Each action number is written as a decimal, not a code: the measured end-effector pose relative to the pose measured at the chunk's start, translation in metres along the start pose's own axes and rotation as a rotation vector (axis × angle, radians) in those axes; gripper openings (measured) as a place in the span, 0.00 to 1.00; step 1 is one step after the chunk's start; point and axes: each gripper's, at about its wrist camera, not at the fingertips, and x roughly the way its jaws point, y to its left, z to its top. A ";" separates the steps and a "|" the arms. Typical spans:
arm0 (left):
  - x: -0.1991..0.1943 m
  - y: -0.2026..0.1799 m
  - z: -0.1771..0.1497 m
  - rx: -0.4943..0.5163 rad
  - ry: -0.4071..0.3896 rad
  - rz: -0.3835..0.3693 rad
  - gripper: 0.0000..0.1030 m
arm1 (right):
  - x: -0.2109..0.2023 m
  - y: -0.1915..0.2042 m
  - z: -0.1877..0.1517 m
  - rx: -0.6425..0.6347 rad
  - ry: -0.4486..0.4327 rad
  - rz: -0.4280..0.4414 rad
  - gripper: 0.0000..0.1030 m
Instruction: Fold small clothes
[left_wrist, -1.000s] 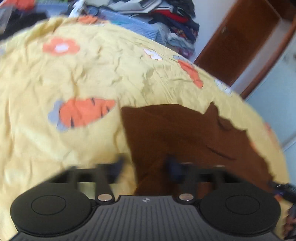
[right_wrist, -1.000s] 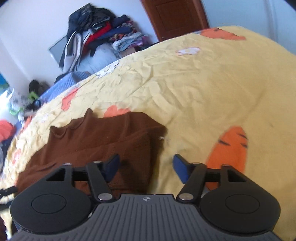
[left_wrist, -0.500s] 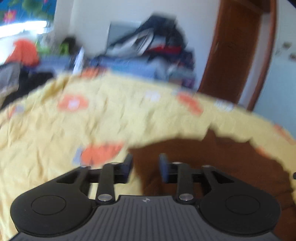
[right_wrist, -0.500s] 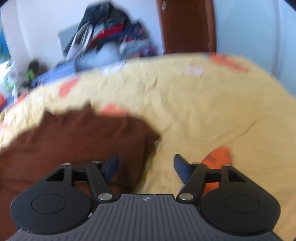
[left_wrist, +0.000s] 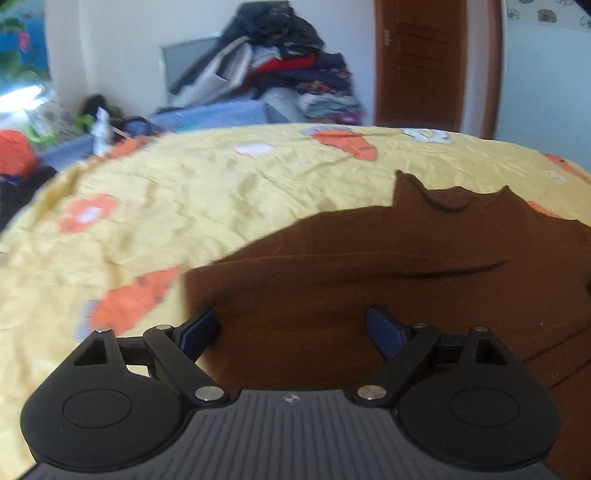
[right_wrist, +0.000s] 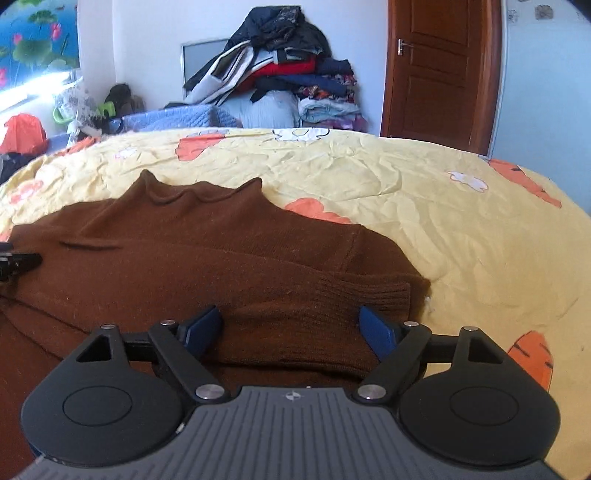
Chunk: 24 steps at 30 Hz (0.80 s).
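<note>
A small brown knit sweater (left_wrist: 369, 266) lies flat on the yellow bedspread (left_wrist: 184, 192), collar at the far end. My left gripper (left_wrist: 291, 330) hovers over its near left part with jaws opening wide; brown cloth lies under the gap, and the blue pads (left_wrist: 197, 330) do not press on it. The right wrist view shows the same sweater (right_wrist: 207, 258) with a ribbed cuff (right_wrist: 369, 291) folded across its right side. My right gripper (right_wrist: 290, 330) is over the near right part, jaws opening, nothing pinched. The left gripper's tip (right_wrist: 18, 262) shows at the left edge.
The yellow bedspread (right_wrist: 424, 206) with orange carrot and flower prints spreads far to the right. Beyond the bed stand a tall heap of clothes (right_wrist: 280, 74), a blue quilted cover (right_wrist: 173, 116) and a brown door (right_wrist: 439, 74). An orange bag (right_wrist: 24, 133) sits at far left.
Both views rolled level and both grippers moved across over the sweater's near edge. Both pairs of jaws spread much wider than before.
</note>
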 end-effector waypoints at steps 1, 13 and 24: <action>-0.015 0.001 -0.003 -0.008 -0.001 -0.010 0.85 | -0.009 0.002 0.002 0.023 0.016 -0.008 0.81; -0.139 -0.004 -0.128 0.115 0.038 -0.239 0.87 | -0.122 0.032 -0.114 -0.084 0.023 0.101 1.00; -0.174 0.017 -0.163 0.042 0.033 -0.201 0.90 | -0.178 0.064 -0.157 -0.176 0.063 0.102 0.99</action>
